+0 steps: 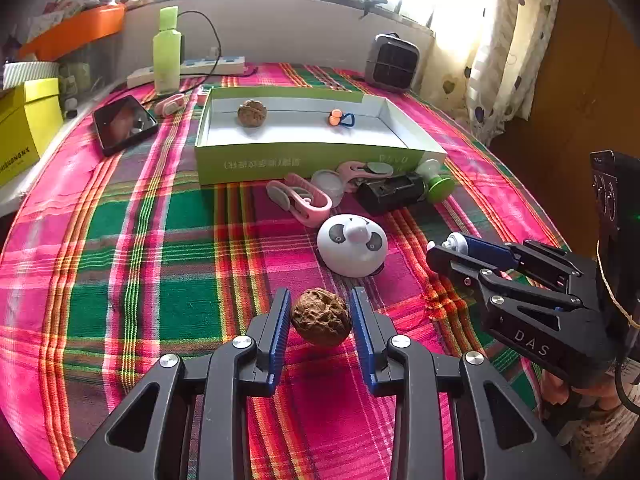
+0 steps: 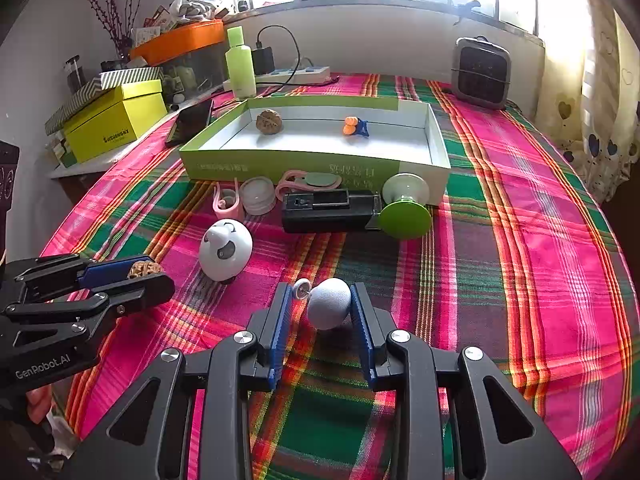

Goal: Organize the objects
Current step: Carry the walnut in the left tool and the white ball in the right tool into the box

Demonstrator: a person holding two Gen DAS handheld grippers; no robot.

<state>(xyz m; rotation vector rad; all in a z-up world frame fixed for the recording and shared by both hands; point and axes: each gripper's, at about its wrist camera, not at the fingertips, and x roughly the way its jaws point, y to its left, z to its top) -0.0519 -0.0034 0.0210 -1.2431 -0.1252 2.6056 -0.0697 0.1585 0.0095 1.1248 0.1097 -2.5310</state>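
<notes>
Left gripper [image 1: 321,318]: angled down toward the plaid tablecloth [image 1: 168,288], fingers pointing away toward the window. Blue pads pinch a walnut [image 1: 321,317] between them, one on each side. Walnut roughly round; long axis not clear, wrinkled face toward the camera. In the right wrist view this gripper [image 2: 154,274] enters from 9 o'clock, fingers pointing toward 3 o'clock, walnut just visible at the tips.

Right gripper [image 2: 320,306]: similar downward tilt, fingers toward the window. Its pads are closed on a small pale grey egg-shaped toy [image 2: 329,309]; right pad touches the body, left pad sits by the small round wind-up key [image 2: 301,289] that sticks out toward 10 o'clock. Toy's long axis tilts from about 10 to 4 o'clock. Whether it rests on the cloth cannot be told.

Surroundings: white panda-faced round toy [image 1: 352,246] at 12 o'clock of the left gripper, near. Beyond it, a cluster touching the front wall of the green-and-white box [image 1: 304,162]: pink clips [image 1: 300,200], black rectangular device [image 1: 390,194], green-based cup-shaped item [image 1: 438,184]. Box long axis runs 9 to 3 o'clock; inside lie a second walnut [image 1: 252,113] at left and an orange-and-blue small item [image 1: 340,119] at right, well apart.
</notes>
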